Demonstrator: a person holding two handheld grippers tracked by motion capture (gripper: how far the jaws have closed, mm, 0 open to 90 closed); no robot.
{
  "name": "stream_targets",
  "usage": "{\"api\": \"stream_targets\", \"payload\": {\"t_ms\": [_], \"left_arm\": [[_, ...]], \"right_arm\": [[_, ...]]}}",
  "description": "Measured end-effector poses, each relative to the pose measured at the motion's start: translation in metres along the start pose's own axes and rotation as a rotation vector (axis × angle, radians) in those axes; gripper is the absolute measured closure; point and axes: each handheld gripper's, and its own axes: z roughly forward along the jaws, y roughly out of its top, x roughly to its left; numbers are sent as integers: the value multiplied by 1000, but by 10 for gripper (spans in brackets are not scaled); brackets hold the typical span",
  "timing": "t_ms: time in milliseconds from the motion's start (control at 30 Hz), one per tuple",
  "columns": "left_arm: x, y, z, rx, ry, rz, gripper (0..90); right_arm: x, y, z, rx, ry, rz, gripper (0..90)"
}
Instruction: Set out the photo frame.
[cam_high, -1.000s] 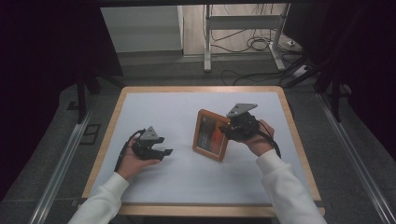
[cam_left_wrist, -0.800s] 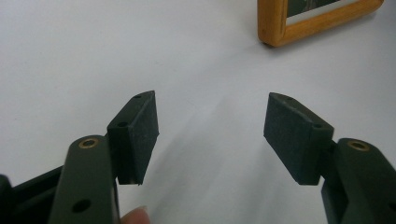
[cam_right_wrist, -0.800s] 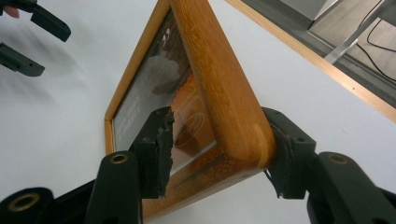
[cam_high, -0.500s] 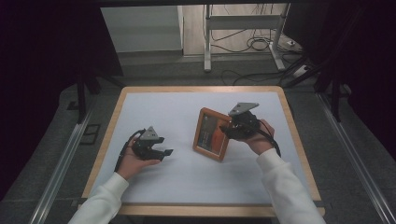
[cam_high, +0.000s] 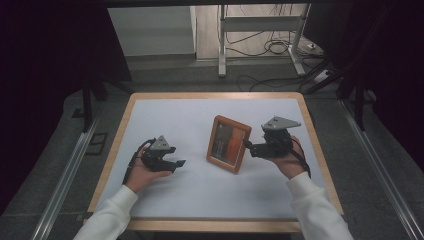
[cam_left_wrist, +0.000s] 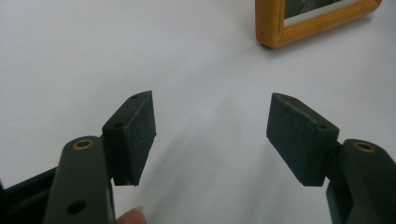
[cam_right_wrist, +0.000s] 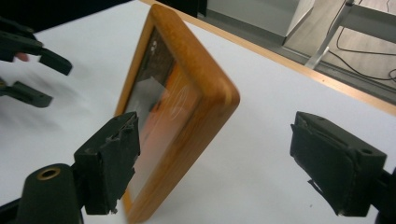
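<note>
A wooden picture frame (cam_high: 229, 143) stands propped near the middle of the white table (cam_high: 165, 112), its long axis running from the far edge toward the person, its glazed face tilted up and toward the left. The frame is rectangular with rounded corners and a smooth orange-brown moulding; the picture behind the glass appears orange and dark, its subject unclear. The right gripper (cam_high: 248, 147) sits just beside the frame's right edge; its fingers (cam_right_wrist: 109, 161) have just been opening and stand apart, the frame's near corner between them, the pads seemingly clear of the wood. The left gripper (cam_high: 179, 162) rests well apart to the left, its fingers (cam_left_wrist: 133, 133) spread wide with nothing between them, pointing toward the frame.
</note>
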Motion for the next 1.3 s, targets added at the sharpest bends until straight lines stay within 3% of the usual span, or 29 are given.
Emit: {"api": "stream_targets", "payload": {"t_ms": [267, 433, 567, 633, 767, 900, 1300], "left_arm": [[-1, 0, 0, -1, 0, -5, 321], [-3, 1, -1, -4, -2, -6, 317], [-3, 1, 0, -4, -3, -8, 315], [-4, 1, 0, -4, -4, -10, 313], [-4, 1, 0, -3, -5, -9, 311], [-4, 1, 0, 2, -7, -4, 311], [-5, 1, 1, 5, -8, -1, 310]], "right_arm": [[11, -29, -15, -34, 33, 45, 188], [16, -49, -17, -43, 72, 80, 277], [24, -63, -15, -28, 104, 80, 431], [27, -67, -14, -2, 136, 62, 541], [37, -75, -5, 50, 151, 20, 757], [45, -79, 7, 93, 165, -7, 873], [64, -81, 43, 164, 190, -65, 894]]}}
